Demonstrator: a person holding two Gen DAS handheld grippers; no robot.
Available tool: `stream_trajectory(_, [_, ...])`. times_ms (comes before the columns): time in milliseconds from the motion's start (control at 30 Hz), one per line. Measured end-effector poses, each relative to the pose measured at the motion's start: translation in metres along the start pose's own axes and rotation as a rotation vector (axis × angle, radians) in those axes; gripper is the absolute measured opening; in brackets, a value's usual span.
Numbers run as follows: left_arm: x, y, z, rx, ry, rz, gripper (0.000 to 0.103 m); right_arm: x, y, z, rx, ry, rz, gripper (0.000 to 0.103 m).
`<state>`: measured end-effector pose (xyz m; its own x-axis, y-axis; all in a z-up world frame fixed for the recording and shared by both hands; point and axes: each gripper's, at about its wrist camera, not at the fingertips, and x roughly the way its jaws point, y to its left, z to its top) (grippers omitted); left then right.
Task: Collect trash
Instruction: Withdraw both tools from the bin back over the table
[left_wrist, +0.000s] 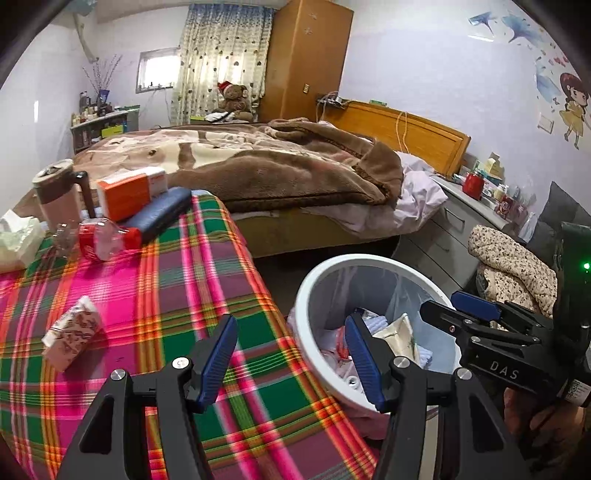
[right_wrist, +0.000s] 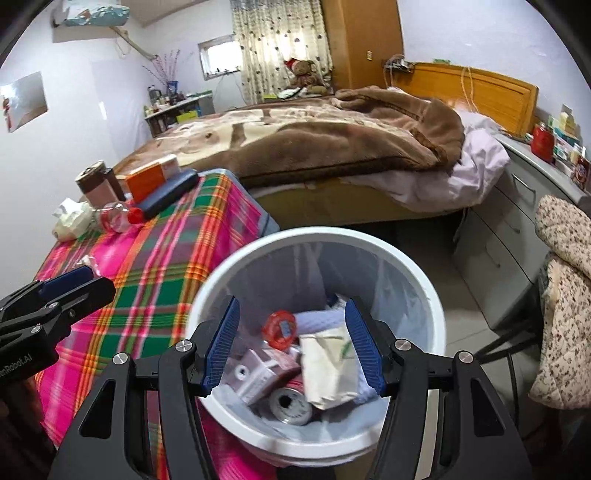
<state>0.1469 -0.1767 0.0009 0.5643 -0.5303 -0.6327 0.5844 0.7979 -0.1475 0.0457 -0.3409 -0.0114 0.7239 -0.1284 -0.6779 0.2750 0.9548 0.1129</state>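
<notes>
While both tongs gape empty, the small pink patterned carton (left_wrist: 72, 334) lies at ten o'clock from the left gripper (left_wrist: 291, 363), long axis toward one o'clock, farther from the right gripper (right_wrist: 291, 349) over the white round bin (right_wrist: 424, 280).

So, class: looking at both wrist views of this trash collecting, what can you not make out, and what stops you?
- Bottom of the white bin: right wrist view, buried under the cream packet and other trash.
- Print on the small patterned carton: left wrist view, blurred.
- Bottles on the far shelf: both views, too small.
- Right claw: left wrist view, one finger hides the other.
- Crumpled tissue: left wrist view, cut by the lens edge.
</notes>
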Motion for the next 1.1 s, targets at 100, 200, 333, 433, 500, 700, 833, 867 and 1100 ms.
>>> stream_trajectory(100, [-0.01, 0.012, 0.0, -0.009, -0.018, 0.02, 0.06, -0.001, 0.01, 0.003, -0.012, -0.018, 0.017, 0.061])
stream_trajectory(200, [-0.019, 0.026, 0.0, -0.029, -0.03, 0.042, 0.06, 0.001, 0.021, 0.006, -0.027, -0.031, 0.039, 0.061])
stream_trajectory(333, [-0.03, 0.048, -0.002, -0.053, -0.044, 0.081, 0.06, 0.003, 0.039, 0.012, -0.054, -0.052, 0.077, 0.061])
stream_trajectory(433, [-0.037, 0.069, -0.006, -0.084, -0.048, 0.121, 0.061, 0.006, 0.052, 0.015, -0.078, -0.06, 0.102, 0.061])
stream_trajectory(500, [-0.041, 0.082, -0.008, -0.09, -0.052, 0.161, 0.061, 0.009, 0.061, 0.018, -0.088, -0.059, 0.123, 0.061])
stream_trajectory(700, [-0.049, 0.121, -0.012, -0.142, -0.049, 0.209, 0.061, 0.021, 0.091, 0.031, -0.144, -0.053, 0.184, 0.061])
stream_trajectory(833, [-0.047, 0.145, -0.016, -0.154, -0.03, 0.285, 0.069, 0.028, 0.11, 0.04, -0.175, -0.062, 0.23, 0.061])
stream_trajectory(867, [-0.047, 0.149, -0.017, -0.159, -0.026, 0.291, 0.069, 0.03, 0.113, 0.042, -0.183, -0.062, 0.238, 0.061])
stream_trajectory(1100, [-0.032, 0.182, -0.021, -0.168, 0.014, 0.297, 0.07, 0.06, 0.144, 0.062, -0.245, -0.027, 0.313, 0.061])
